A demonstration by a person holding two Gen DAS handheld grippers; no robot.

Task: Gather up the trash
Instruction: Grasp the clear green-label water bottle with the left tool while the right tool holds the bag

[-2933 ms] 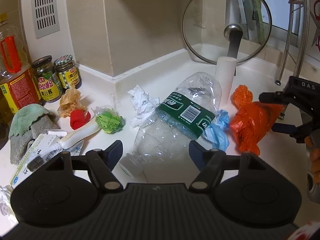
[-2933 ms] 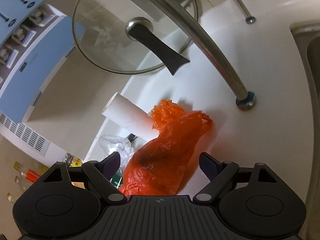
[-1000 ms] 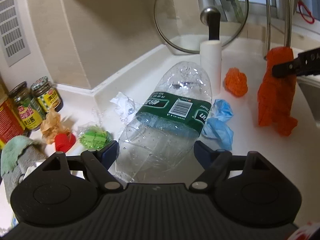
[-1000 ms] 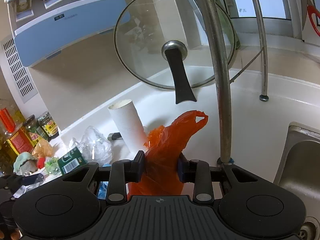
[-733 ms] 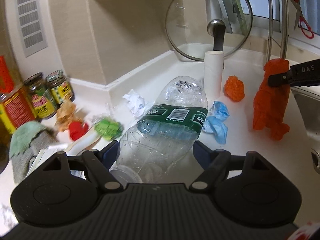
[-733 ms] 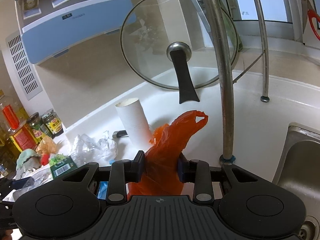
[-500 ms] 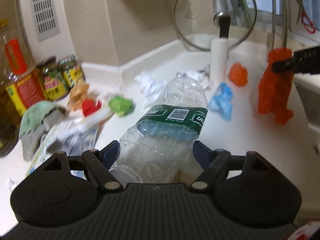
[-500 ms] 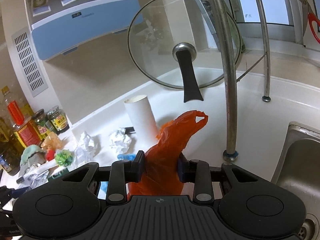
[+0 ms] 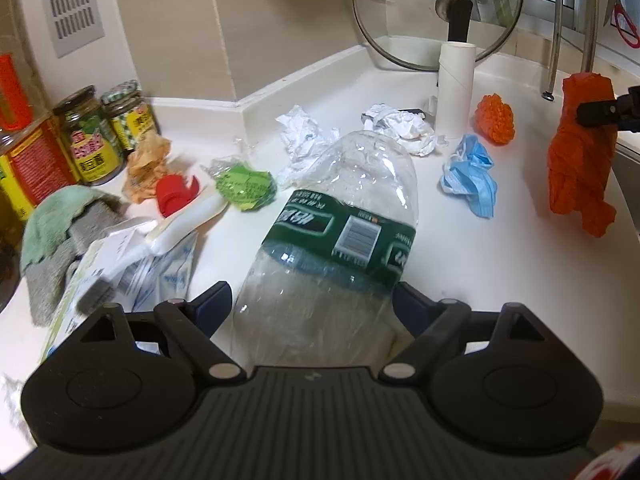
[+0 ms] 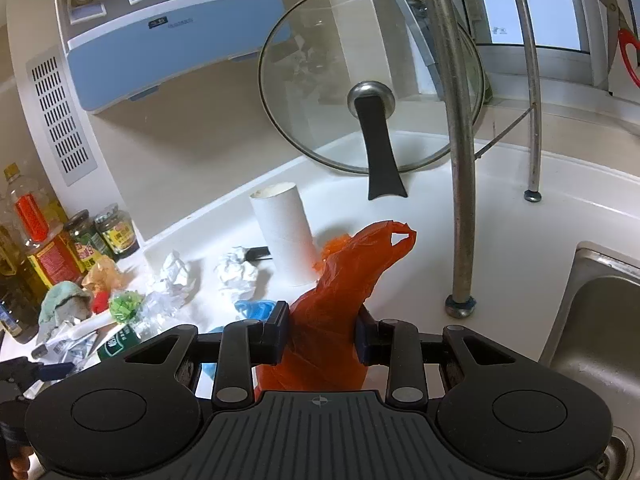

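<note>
Trash all over the white worktop [image 9: 520, 264]. Biggest piece: a clear plastic bottle [image 9: 340, 200] with a green label, right in the middle, close in front.

Left gripper [image 9: 312, 300] around the bottle's near part. Jaws very wide and opening a little more, with the bottle between them and a pad close against each side. Looks like a hold on the bottle, though only just. Long way of the bottle straight out from the gripper: neck end near and hidden under it, round bottom far.

Right gripper [image 10: 322, 332] narrow, pinched on an orange bag [image 10: 340, 280]. Bag up off the worktop, far to the right of the bottle and near the sink [image 10: 600, 320]. Hangs bunched and thin, mouth not plain to see.

Main thing for the next move, most likely: bottle on the left, bag on the right, well apart. Probably needs the bottle carried right and tipped end first into the bag. Bottle wide, bag squeezed thin, so maybe a tight fit. Loose grip could let the bottle slip.

More trash behind the bottle: two white paper balls [image 9: 308, 136], a blue mask [image 9: 468, 184], a green wrapper [image 9: 244, 188], a red cap [image 9: 172, 196], a cardboard tube [image 9: 456, 92] standing up, and a small orange lump [image 9: 494, 120]. All nearer the left gripper than the right.
</note>
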